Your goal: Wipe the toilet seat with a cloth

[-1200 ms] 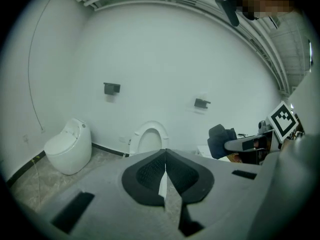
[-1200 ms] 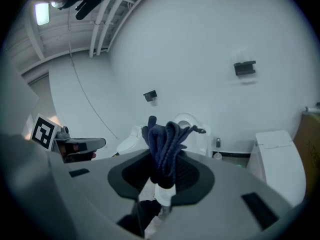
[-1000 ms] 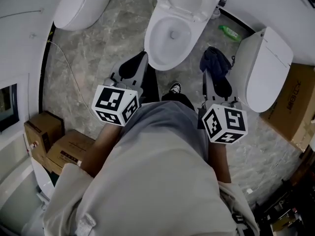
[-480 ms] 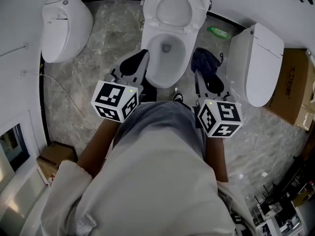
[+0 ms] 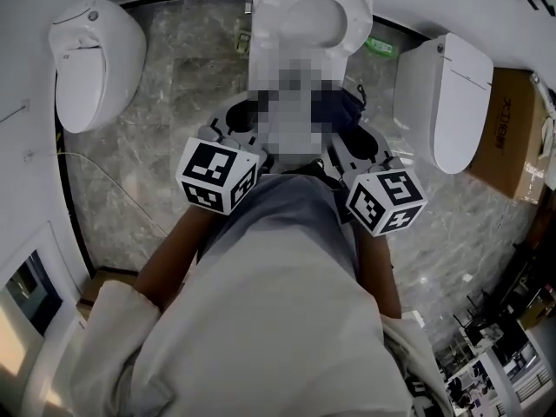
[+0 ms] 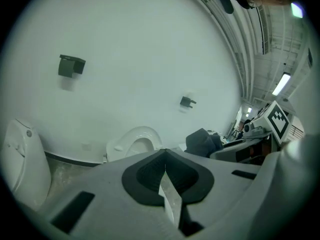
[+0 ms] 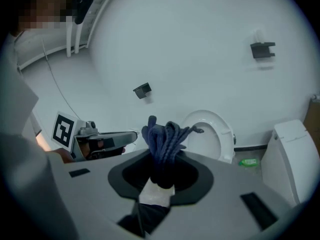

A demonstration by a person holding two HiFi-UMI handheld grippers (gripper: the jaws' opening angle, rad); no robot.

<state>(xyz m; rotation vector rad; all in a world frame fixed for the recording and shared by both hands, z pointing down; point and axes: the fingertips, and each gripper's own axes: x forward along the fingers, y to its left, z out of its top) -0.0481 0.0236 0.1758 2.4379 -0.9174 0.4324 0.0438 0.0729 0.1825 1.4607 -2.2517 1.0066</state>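
Right gripper (image 7: 159, 181) is clamped on a bunched dark blue cloth (image 7: 165, 136), held in front of the toilet (image 5: 306, 7) and clear of the toilet seat (image 7: 224, 134). Left gripper (image 6: 165, 170) is closed and empty, also before the toilet. Recommended: press the cloth flat on the seat, grip firmly, sweep round the ring.

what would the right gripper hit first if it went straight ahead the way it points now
Likely the open toilet, just beyond the cloth that the right gripper holds, though depth is unclear.
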